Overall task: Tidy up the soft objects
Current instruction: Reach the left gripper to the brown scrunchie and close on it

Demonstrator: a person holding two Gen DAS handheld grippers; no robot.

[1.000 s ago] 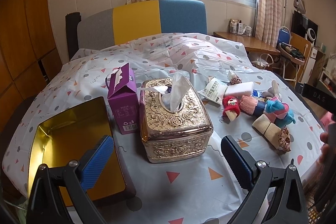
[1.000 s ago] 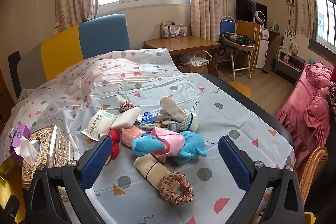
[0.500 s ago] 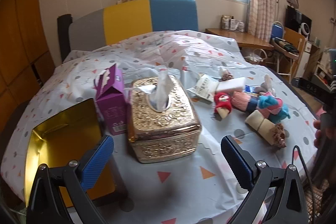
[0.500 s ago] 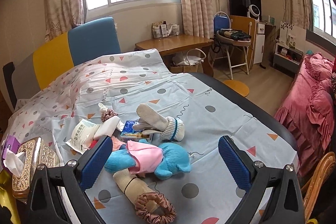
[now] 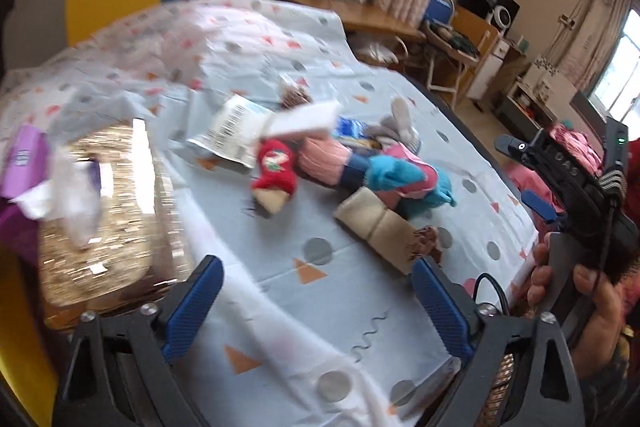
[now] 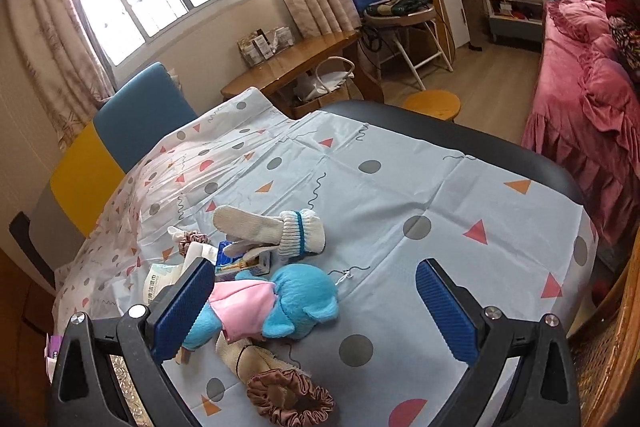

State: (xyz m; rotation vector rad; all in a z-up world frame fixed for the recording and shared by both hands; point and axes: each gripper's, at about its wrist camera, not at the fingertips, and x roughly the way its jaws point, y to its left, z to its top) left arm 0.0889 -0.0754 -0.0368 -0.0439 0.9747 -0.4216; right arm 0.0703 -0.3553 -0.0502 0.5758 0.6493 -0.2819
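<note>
Since a second ago both cameras have swung toward the heap of soft things, so the gold tissue box (image 5: 108,215) that sat centred ahead of the left gripper (image 5: 316,303) now lies blurred at that view's left. Its blue fingers (image 5: 192,303) stand wide but are closing, with only bare patterned cloth (image 5: 280,307) between them. The right gripper (image 6: 312,307) holds its fingers (image 6: 180,307) wide apart too, nothing clamped; the blue plush elephant (image 6: 296,303) in its pink top lies just past the left finger, partly between the two. Nearer the counter's near edge, a rolled beige cloth (image 6: 244,351) touches a brown satin scrunchie (image 6: 288,399). Beyond the elephant lie a cream knitted mitten (image 6: 272,227) with a blue band, a small blue packet (image 6: 240,263) and a second scrunchie (image 6: 192,239). A red sock (image 5: 276,167) and a barcoded white packet (image 5: 232,131) sit toward the tissue box. A person's hand (image 5: 568,283) grips the right gripper's handle at the counter's right edge.
</note>
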